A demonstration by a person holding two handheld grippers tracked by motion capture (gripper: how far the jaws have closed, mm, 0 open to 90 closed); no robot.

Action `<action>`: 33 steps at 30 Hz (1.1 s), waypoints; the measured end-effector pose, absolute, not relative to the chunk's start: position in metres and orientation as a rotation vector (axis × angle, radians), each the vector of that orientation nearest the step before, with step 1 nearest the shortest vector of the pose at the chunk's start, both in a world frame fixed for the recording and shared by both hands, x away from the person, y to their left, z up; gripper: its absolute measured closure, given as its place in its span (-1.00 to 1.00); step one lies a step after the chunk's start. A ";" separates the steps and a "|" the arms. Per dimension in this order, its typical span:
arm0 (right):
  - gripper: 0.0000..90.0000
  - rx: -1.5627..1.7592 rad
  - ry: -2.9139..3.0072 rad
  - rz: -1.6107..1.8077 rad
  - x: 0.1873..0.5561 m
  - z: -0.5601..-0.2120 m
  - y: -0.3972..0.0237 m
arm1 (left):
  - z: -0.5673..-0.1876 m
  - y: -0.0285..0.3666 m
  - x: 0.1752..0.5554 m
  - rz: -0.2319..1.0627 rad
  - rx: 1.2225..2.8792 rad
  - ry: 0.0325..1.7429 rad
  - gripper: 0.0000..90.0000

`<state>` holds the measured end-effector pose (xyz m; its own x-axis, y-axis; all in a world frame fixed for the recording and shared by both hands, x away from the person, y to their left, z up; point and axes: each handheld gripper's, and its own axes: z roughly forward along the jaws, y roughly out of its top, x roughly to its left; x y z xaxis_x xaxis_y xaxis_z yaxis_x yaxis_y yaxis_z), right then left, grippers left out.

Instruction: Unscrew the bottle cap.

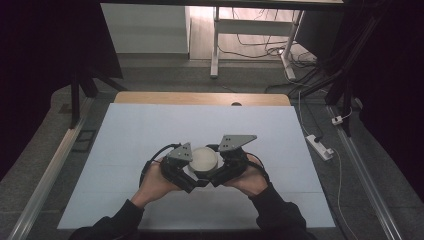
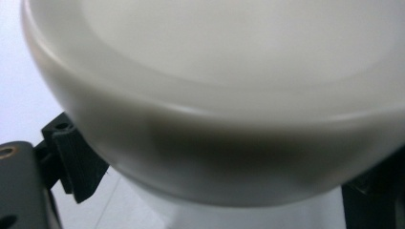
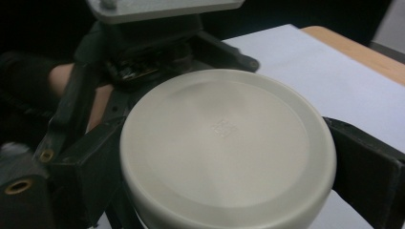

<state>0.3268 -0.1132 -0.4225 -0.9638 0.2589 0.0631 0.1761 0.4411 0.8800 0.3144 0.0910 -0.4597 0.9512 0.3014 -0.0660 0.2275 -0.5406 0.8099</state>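
I see both grippers at white round lid (image 1: 205, 159). Right gripper (image 3: 224, 157) fingers clamp lid edge, 9 and 3 o'clock. Left gripper (image 1: 192, 170) fingers straddle lid rim; grip unclear.

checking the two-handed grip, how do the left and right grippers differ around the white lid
The left gripper meets the white round lid from its left, the right gripper from its right. The left's grey plate sits lower and looks smaller; the right's rises higher. Both have jaws straddling the lid's rim.

A lab or test room — bare and dim.
White-covered table (image 1: 150, 135), loose cables (image 1: 260, 50) on the floor, power strip (image 1: 320, 146), metal frame legs (image 1: 216, 45) — no home furnishings.
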 end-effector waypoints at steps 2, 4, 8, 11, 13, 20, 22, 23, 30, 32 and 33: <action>-0.84 0.339 2.636 1.580 0.329 -0.423 -0.116 | -0.460 0.090 0.314 0.081 2.176 0.333 -0.84; -0.84 0.280 2.671 1.590 0.330 -0.423 -0.119 | -0.461 0.089 0.314 0.066 2.183 0.298 -0.84; -0.85 0.189 2.726 1.615 0.332 -0.423 -0.124 | -0.461 0.086 0.311 0.043 2.188 0.254 -0.84; -0.85 0.177 2.734 1.620 0.332 -0.423 -0.125 | -0.461 0.085 0.311 0.046 2.189 0.262 -0.84; -0.88 0.221 2.727 1.615 0.332 -0.423 -0.124 | -0.460 0.086 0.312 0.054 2.182 0.286 -0.84; -1.00 0.384 2.594 1.592 0.326 -0.414 -0.121 | -0.458 0.092 0.314 0.120 2.143 0.414 -0.84; -1.00 0.454 2.551 1.562 0.323 -0.413 -0.120 | -0.458 0.093 0.315 0.145 2.135 0.458 -0.84; -1.00 0.478 2.533 1.541 0.322 -0.413 -0.118 | -0.458 0.094 0.316 0.155 2.138 0.469 -0.84; -1.00 0.630 2.443 1.488 0.317 -0.418 -0.106 | -0.458 0.091 0.314 0.211 2.153 0.517 -0.84; -1.00 0.640 2.437 1.493 0.316 -0.419 -0.104 | -0.458 0.089 0.313 0.215 2.149 0.529 -0.84; -0.97 0.648 2.428 1.485 0.315 -0.420 -0.103 | -0.458 0.089 0.313 0.215 2.149 0.529 -0.84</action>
